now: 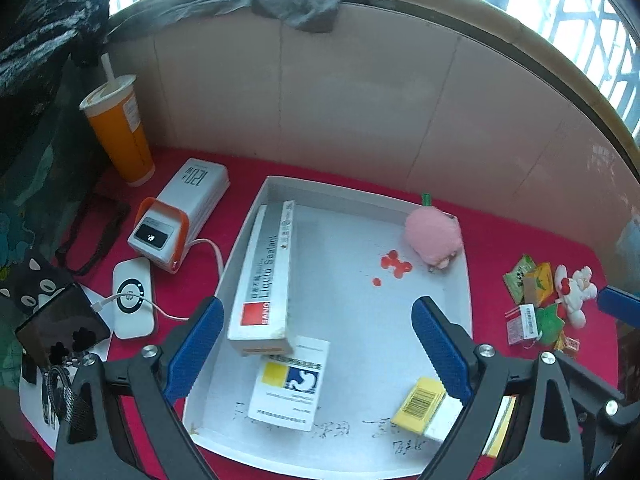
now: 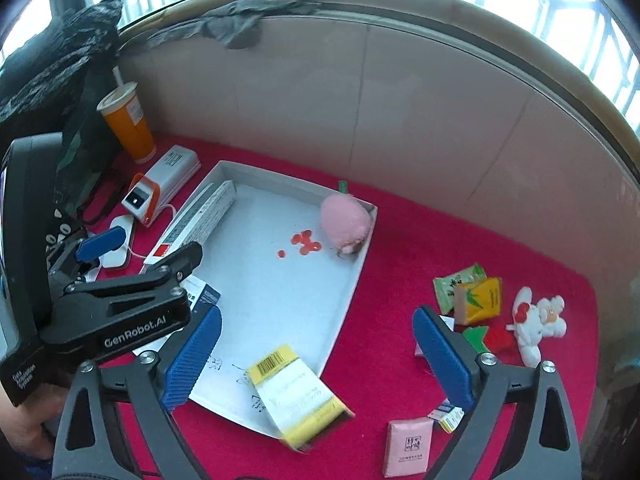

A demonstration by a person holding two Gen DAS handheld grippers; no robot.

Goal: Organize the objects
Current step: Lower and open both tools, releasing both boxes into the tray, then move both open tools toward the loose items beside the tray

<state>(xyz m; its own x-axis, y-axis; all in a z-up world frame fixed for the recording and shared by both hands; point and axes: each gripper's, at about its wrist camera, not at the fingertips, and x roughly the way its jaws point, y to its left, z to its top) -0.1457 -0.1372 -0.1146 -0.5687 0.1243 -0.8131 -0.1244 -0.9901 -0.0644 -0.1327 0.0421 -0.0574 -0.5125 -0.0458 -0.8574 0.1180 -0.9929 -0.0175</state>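
Observation:
A white tray lies on the red cloth. It holds a long grey Liquid Sealant box, a white box with a yellow and blue print, a pink plush and a yellow-white box that lies tilted over the near rim. My left gripper hangs open above the tray with nothing between its pads. My right gripper is open too, over the tray's near right corner and the yellow-white box, holding nothing. Green and yellow sachets, a white plush toy and a pink packet lie on the cloth to the right.
An orange cup with a straw, a white power bank, a small white device on a cable and a dark phone crowd the left side. A beige panel wall closes the back. Red marks dot the tray floor.

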